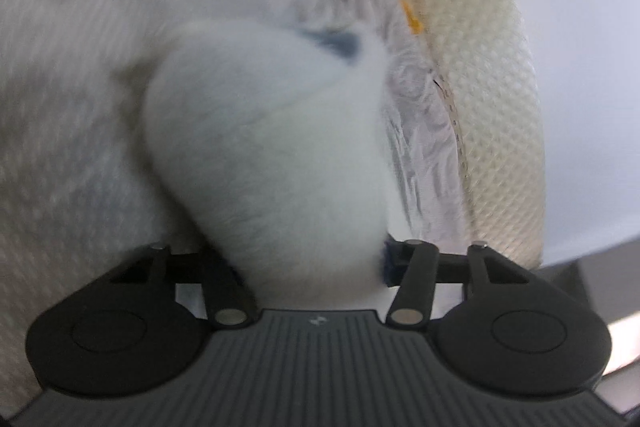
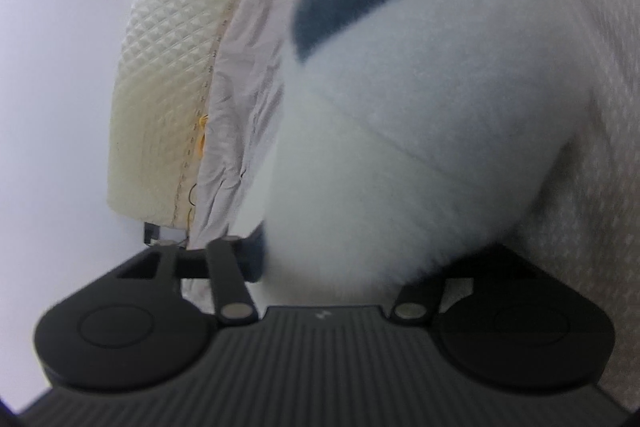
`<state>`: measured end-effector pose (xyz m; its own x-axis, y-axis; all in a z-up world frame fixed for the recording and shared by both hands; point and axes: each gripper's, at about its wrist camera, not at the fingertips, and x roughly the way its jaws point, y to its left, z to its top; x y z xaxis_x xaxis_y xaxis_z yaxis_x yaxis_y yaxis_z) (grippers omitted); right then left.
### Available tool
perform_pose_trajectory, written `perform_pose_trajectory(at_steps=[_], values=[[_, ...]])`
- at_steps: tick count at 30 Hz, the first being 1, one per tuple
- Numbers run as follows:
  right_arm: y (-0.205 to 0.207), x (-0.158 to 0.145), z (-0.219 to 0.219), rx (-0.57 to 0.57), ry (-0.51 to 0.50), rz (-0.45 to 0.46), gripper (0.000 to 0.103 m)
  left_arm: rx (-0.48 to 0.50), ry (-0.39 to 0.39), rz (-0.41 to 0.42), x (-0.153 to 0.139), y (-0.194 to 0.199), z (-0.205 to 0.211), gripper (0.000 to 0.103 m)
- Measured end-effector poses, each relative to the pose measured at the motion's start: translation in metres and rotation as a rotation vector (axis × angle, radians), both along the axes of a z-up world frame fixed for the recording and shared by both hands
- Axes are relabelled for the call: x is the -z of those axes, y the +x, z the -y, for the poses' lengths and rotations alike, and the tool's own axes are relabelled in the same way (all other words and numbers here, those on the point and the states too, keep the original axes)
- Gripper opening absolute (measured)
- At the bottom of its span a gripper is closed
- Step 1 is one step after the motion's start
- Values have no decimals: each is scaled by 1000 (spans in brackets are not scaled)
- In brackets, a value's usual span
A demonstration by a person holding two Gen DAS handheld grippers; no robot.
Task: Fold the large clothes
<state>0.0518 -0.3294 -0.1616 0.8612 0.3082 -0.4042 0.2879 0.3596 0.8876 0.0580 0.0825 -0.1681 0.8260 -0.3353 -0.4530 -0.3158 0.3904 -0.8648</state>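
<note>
A bunched fold of white fleecy garment with a dark blue patch [image 1: 272, 155] fills the middle of the left wrist view, rising from between the jaws of the left gripper [image 1: 316, 267], which clamp it. In the right wrist view the right gripper [image 2: 332, 267] likewise grips the cloth. A cream quilted mattress edge [image 2: 168, 87] runs along the upper left there.
</note>
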Motion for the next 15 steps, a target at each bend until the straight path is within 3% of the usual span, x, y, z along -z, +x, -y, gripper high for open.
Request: perform_pose_trajectory(at_steps=[4, 9, 10, 11, 13, 15], values=[[-3, -29, -4, -23, -62, 80, 50, -1, 54, 35, -20, 1, -2, 54], [-9, -63, -1, -59, -71, 205, 43, -18, 33, 34, -43, 1, -17, 54], [-11, -72, 2, -62, -76, 235, 40, -19, 27, 41, -50, 3, -19, 54], [-13, -83, 4, -60, -93, 277, 32, -17, 32, 57, -58, 5, -20, 54], [-18, -99, 13, -37, -130, 333, 27, -6, 83, 71, -74, 9, -19, 54], [-20, -104, 24, -16, -105, 333, 24, 8, 116, 74, -80, 16, -16, 54]])
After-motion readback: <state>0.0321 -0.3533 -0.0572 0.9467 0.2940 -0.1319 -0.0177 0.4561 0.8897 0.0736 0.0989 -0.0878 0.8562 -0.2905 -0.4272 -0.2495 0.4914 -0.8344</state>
